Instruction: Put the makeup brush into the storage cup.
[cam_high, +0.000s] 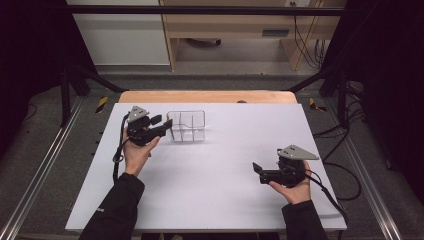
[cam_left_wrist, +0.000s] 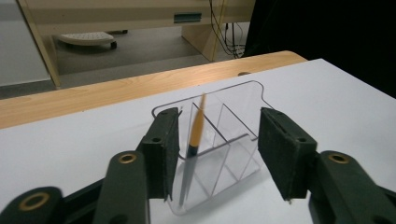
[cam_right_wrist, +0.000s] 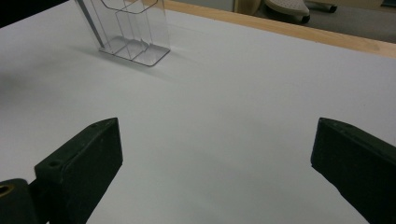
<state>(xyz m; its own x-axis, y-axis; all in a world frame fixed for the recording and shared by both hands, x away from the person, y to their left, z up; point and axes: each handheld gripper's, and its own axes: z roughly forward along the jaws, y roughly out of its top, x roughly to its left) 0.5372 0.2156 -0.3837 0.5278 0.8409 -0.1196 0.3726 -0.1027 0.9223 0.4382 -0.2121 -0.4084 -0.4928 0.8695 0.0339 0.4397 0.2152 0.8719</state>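
A clear plastic holder (cam_high: 187, 127) with several compartments stands on the white table top (cam_high: 215, 175) at the back left. A slim pen (cam_left_wrist: 196, 135), orange above and dark below, leans inside the holder's (cam_left_wrist: 233, 140) near-left compartment. My left gripper (cam_high: 164, 121) is level with the holder's left side, its tips pointing at it. In the left gripper view its jaws (cam_left_wrist: 219, 140) stand apart on either side of the holder, and the pads press on nothing. My right gripper (cam_high: 257, 170) rests at the front right, wide open (cam_right_wrist: 215, 149) over bare table, facing the holder (cam_right_wrist: 133, 28).
A wooden table edge (cam_high: 207, 96) runs along the back of the white sheet. Black frame rails (cam_high: 45, 165) flank both sides of the table. Cables (cam_high: 345, 175) lie on the floor to the right. A cabinet (cam_high: 235, 30) stands beyond the table.
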